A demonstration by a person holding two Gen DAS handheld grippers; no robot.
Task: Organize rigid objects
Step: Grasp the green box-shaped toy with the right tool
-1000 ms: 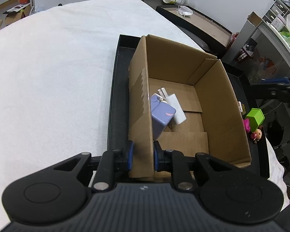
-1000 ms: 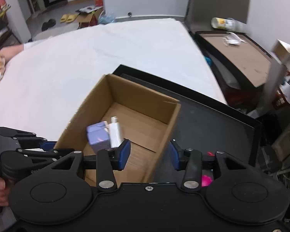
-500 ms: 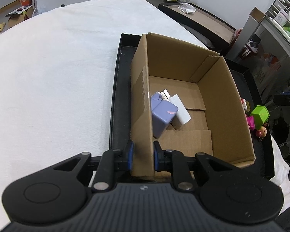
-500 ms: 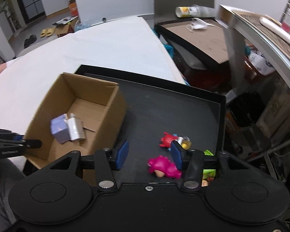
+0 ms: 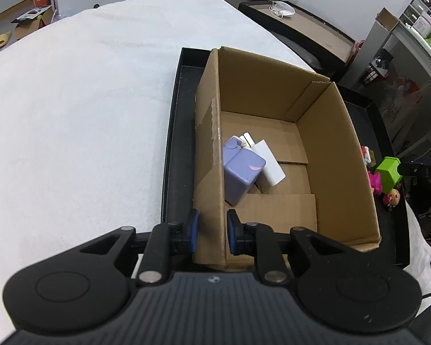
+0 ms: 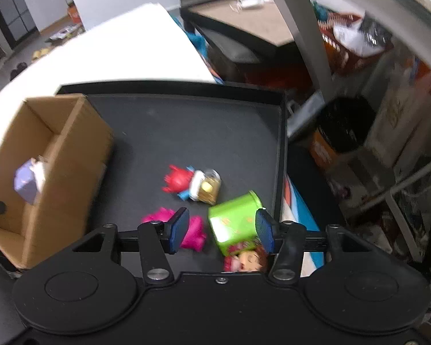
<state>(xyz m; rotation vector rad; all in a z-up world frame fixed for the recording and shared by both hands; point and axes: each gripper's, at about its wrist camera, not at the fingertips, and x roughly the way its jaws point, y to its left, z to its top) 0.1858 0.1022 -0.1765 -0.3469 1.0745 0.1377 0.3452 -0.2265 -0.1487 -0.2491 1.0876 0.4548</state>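
Note:
A cardboard box (image 5: 339, 149) stands on a black tray (image 5: 175, 132). Inside lie a purple block (image 5: 241, 169) and a white adapter (image 5: 268, 161). My left gripper (image 5: 210, 231) is shut on the box's near left wall. In the right wrist view the box (image 6: 69, 155) is at the left of the tray (image 6: 215, 120). My right gripper (image 6: 220, 230) is open, above a green cup (image 6: 234, 221) that lies on its side, with a pink toy (image 6: 194, 230) under its left finger. A red figure (image 6: 178, 179), a gold-lidded jar (image 6: 208, 187) and a doll's head (image 6: 248, 260) lie nearby.
The tray sits on a white cloth-covered surface (image 5: 80, 115). Its right rim (image 6: 283, 158) is close to the toys, with shelves and clutter (image 6: 359, 132) beyond it. A dark side table (image 5: 298, 26) stands at the back.
My right gripper has swung right from over the box to over the toys, and its jaws have opened wider. My left gripper has kept its hold on the box wall.

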